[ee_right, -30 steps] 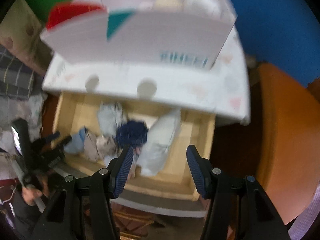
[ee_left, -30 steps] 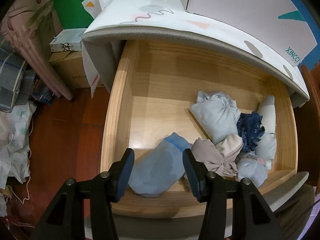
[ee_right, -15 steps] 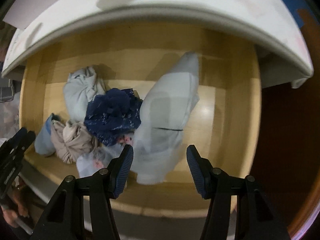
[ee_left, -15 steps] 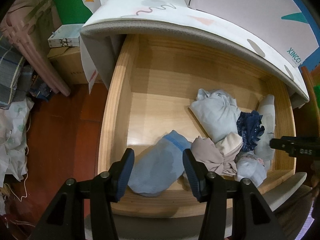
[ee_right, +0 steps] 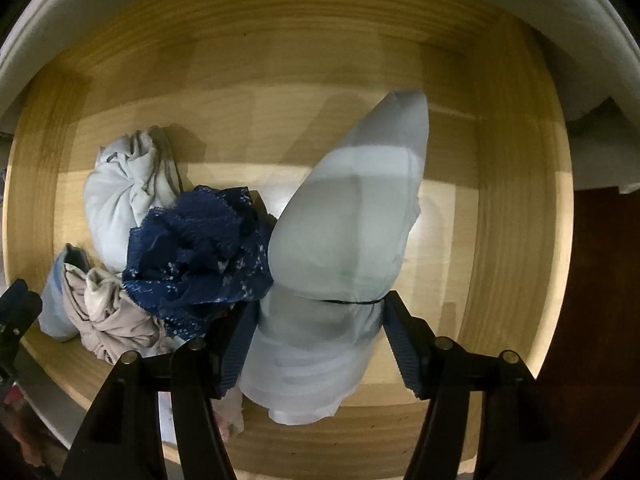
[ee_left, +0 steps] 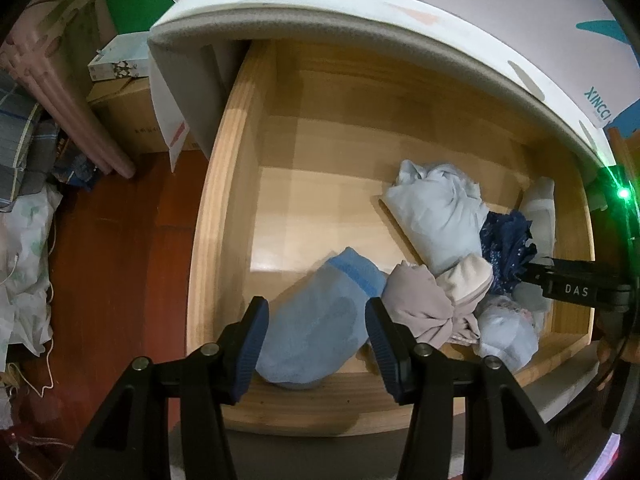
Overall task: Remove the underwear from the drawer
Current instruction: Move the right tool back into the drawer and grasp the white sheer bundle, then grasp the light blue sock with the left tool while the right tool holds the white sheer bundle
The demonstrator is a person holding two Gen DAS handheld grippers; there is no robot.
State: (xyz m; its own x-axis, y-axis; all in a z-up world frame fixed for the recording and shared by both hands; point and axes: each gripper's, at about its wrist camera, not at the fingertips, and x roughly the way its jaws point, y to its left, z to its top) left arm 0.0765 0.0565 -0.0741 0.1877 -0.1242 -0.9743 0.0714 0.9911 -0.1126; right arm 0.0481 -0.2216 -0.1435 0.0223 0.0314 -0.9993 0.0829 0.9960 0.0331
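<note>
An open wooden drawer (ee_left: pixel 208 216) holds rolled and bunched underwear on its pale floor. A blue roll (ee_left: pixel 316 328) lies at the front, beside beige (ee_left: pixel 424 300), navy lace (ee_right: pixel 200 252) and pale grey pieces (ee_right: pixel 344 232). The drawer's left half is bare wood.

Up and left of the left gripper, a cardboard box (ee_left: pixel 132 120) sits on the red-brown wooden floor (ee_left: pixel 112 264), a small patterned carton (ee_left: pixel 116 62) atop it, pink cloth (ee_left: pixel 60 92) alongside.
</note>
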